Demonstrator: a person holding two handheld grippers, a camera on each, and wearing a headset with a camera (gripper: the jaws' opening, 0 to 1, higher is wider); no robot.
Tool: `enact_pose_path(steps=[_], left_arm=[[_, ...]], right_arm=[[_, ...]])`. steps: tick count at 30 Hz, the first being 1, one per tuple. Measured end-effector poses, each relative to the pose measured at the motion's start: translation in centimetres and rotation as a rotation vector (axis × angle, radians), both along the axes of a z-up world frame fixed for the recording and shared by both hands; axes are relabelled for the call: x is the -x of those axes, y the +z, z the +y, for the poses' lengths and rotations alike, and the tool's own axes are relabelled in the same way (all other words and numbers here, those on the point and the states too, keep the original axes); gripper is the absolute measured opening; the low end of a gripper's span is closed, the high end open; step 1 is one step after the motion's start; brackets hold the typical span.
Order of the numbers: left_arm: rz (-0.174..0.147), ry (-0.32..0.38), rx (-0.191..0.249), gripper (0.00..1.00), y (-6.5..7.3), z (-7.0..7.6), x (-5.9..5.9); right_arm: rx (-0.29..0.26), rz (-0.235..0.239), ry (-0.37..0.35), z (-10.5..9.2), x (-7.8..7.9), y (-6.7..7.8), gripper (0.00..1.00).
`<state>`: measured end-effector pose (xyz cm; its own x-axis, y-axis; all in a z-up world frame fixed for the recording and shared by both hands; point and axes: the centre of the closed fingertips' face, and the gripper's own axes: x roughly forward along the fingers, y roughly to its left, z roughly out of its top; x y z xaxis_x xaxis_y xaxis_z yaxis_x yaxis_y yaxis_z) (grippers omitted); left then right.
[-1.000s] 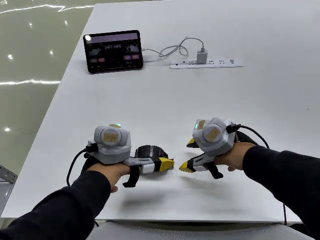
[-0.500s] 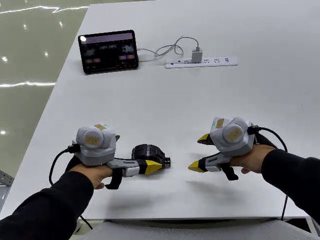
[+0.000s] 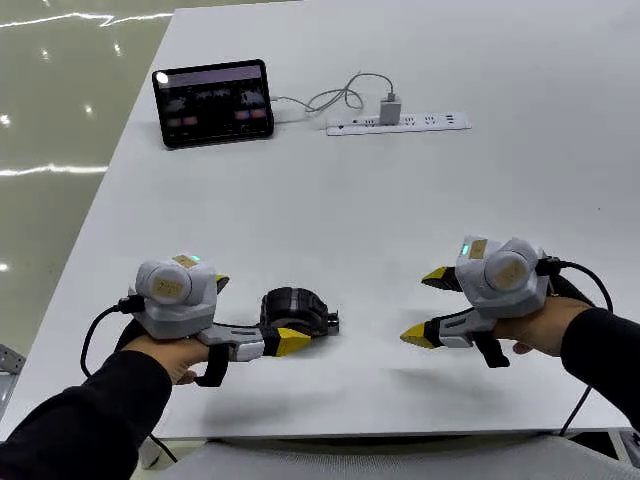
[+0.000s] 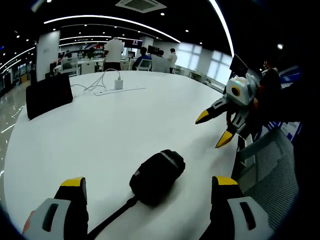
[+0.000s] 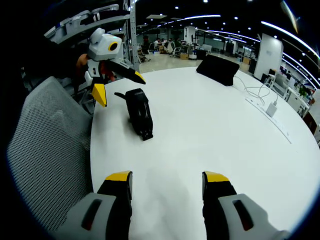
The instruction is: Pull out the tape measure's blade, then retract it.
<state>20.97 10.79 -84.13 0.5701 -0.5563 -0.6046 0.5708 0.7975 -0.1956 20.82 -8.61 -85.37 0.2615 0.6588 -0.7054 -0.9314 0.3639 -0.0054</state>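
1. Position: black rounded plastic tape measure point(image 3: 297, 306) lay on the white tabletop point(image 3: 400, 200), just ahead of my left gripper point(image 3: 254, 311), between its jaws, which stood wide apart, unclamped.
2. My right gripper point(image 3: 424, 305) hung well apart from it, jaws likewise spread, holding nothing.

The worktop point(image 3: 400, 200) is white, smooth and matt, with a faint sheen. The tape measure point(image 3: 293, 305) has a black casing, dull and rubbery-looking. The left tool point(image 3: 255, 311) and the right tool point(image 3: 423, 305) have pale grey satin plastic shells with yellow plastic tips. At eleven o'clock in the head view the tablet point(image 3: 212, 102) has a glossy dark screen; at ten o'clock the floor point(image 3: 60, 120) is polished and mirrors the lights. The sleeves point(image 3: 90, 425) are dark matt cloth. The chair point(image 5: 45, 150), at nine o'clock in the right gripper view, has a grey mesh back.
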Motion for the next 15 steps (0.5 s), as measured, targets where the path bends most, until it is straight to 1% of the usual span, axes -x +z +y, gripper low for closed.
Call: enact_pose_path(steps=[4, 7, 9, 10, 11, 12, 13, 14, 15], left_arm=[[0.007, -0.007, 0.012, 1.0, -0.1, 0.3, 0.5], [0.008, -0.009, 0.005, 1.0, -0.1, 0.8, 0.9], [0.017, 0.004, -0.008, 1.0, -0.3, 1.5, 1.1], [0.012, 0.015, -0.011, 1.0, -0.2, 1.9, 1.2], [0.012, 0.015, -0.009, 1.0, -0.2, 2.0, 1.3], [0.012, 0.023, -0.003, 1.0, -0.1, 2.4, 1.4], [0.013, 0.026, -0.006, 1.0, -0.1, 2.5, 1.4], [0.013, 0.03, -0.012, 1.0, 0.0, 2.9, 1.6], [0.013, 0.032, -0.008, 1.0, 0.1, 3.1, 1.7]], right_arm=[[-0.004, -0.006, -0.017, -1.2, 0.3, 0.1, 0.55], [-0.007, -0.007, -0.038, -2.4, 0.5, 0.1, 0.57], [-0.008, -0.013, -0.055, -3.3, 0.7, 0.2, 0.59], [-0.01, -0.014, -0.064, -3.9, 0.9, 0.2, 0.6], [-0.011, -0.014, -0.07, -4.1, 0.9, 0.2, 0.61], [-0.024, -0.013, -0.093, -4.9, 1.0, 0.3, 0.63], [-0.029, -0.011, -0.101, -5.1, 1.0, 0.3, 0.64], [-0.05, -0.006, -0.128, -5.6, 1.0, 0.4, 0.67], [-0.048, -0.008, -0.145, -6.4, 1.1, 0.4, 0.69]])
